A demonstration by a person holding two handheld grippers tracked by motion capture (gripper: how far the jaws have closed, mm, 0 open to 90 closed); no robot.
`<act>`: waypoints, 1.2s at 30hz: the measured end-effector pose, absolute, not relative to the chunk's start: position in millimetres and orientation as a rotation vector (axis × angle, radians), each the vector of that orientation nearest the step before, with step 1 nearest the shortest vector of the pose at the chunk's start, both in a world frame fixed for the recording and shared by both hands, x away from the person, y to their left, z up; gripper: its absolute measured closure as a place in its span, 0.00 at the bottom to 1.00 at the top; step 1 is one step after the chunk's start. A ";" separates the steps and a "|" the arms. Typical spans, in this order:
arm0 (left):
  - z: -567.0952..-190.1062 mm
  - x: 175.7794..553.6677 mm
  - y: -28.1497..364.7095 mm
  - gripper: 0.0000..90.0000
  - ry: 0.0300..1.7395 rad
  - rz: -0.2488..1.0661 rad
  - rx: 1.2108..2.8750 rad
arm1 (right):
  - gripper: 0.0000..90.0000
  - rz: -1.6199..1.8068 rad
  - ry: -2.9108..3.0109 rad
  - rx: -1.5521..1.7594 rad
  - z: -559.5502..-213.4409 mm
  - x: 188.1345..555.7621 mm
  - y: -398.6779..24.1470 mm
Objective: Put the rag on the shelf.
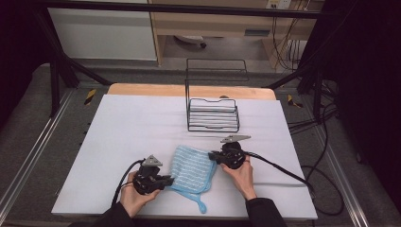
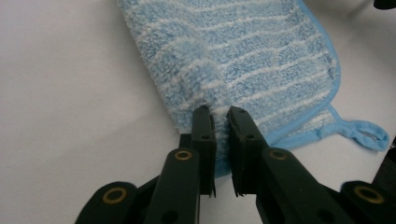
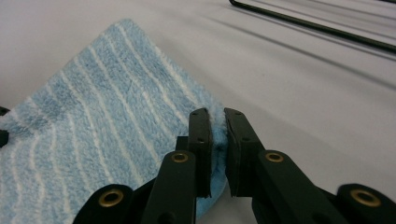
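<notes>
A light-blue towel (image 1: 192, 168) with white stripes lies folded on the white table cover (image 1: 118, 137), a hanging loop (image 1: 202, 206) trailing from its near corner. My left gripper (image 1: 169, 181) pinches the towel's near left edge; in the left gripper view its jaws are shut on the towel (image 2: 243, 51) and the fluffy edge bunches up between the pads (image 2: 203, 135). My right gripper (image 1: 211, 156) is shut on the far right corner, and in the right gripper view the towel (image 3: 93, 121) edge is squeezed between the black pads (image 3: 200, 135).
A black wire rack (image 1: 213, 113) stands on the table just beyond the towel, a little right of centre. Cables trail from both grippers across the table cover (image 3: 303, 79). The wooden table edge (image 1: 142, 89) runs along the back.
</notes>
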State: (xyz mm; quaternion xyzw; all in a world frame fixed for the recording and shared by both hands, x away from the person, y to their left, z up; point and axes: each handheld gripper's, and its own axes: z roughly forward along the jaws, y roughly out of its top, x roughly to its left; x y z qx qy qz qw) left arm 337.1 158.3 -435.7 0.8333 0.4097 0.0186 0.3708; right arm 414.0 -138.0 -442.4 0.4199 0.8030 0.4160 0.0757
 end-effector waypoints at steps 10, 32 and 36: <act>-435.5 327.1 151.7 0.90 1.070 0.044 2.116 | 0.91 1.229 2.459 1.169 -438.9 429.1 -126.6; -427.7 332.5 165.2 0.54 0.945 0.145 2.156 | 0.45 1.348 2.370 1.123 -423.7 419.5 -131.3; -424.9 337.9 170.5 0.44 0.932 0.161 2.159 | 0.28 1.356 2.356 1.117 -421.1 411.2 -141.1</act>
